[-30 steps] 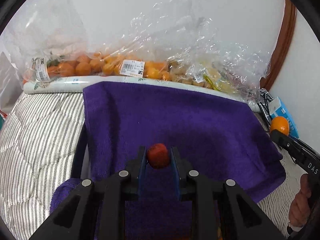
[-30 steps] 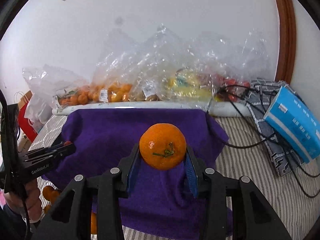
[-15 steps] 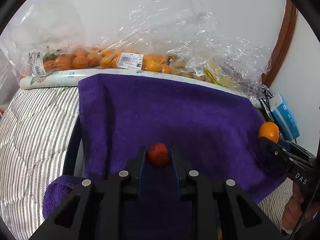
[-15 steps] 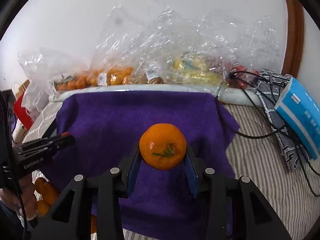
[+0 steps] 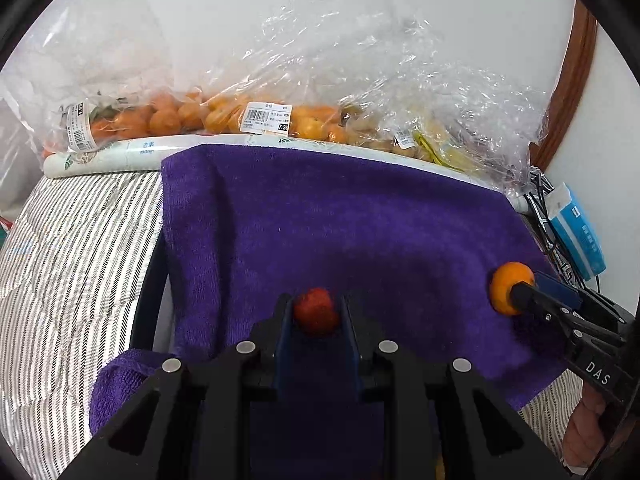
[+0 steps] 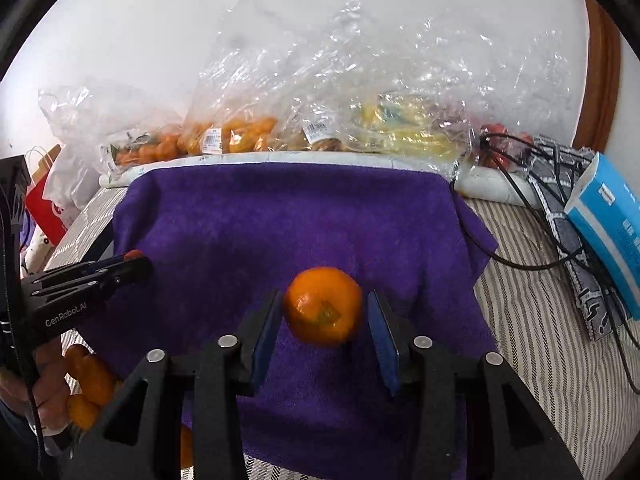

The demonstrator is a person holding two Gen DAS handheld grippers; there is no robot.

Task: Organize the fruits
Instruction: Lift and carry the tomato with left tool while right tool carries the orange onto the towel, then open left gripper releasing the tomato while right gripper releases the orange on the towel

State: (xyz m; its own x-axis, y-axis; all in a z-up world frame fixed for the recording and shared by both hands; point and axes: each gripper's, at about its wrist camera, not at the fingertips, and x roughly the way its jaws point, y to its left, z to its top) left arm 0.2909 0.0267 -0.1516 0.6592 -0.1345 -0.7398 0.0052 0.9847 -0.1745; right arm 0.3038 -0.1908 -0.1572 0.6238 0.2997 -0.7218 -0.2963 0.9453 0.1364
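Observation:
My left gripper [image 5: 316, 314] is shut on a small red fruit [image 5: 316, 311] low over the purple towel [image 5: 320, 220]. My right gripper [image 6: 322, 320] has its jaws spread apart; the orange mandarin [image 6: 323, 306] sits between them with a gap on each side, over the towel [image 6: 288, 216]. In the left wrist view the mandarin [image 5: 508, 286] and right gripper [image 5: 520, 294] show at the towel's right edge. In the right wrist view the left gripper [image 6: 136, 262] shows at the left with the red fruit [image 6: 134, 255] at its tip.
Clear plastic bags of oranges [image 5: 180, 118] and yellow fruit [image 6: 400, 128] line the wall behind the towel. A blue tissue pack [image 6: 608, 216] and black cables [image 6: 520, 160] lie on the right. Loose mandarins [image 6: 88, 384] sit lower left. Striped bedding [image 5: 68, 260] surrounds the towel.
Both grippers have come lower over the towel. My right gripper's jaws have opened, freeing the mandarin. The left gripper still grips the red fruit.

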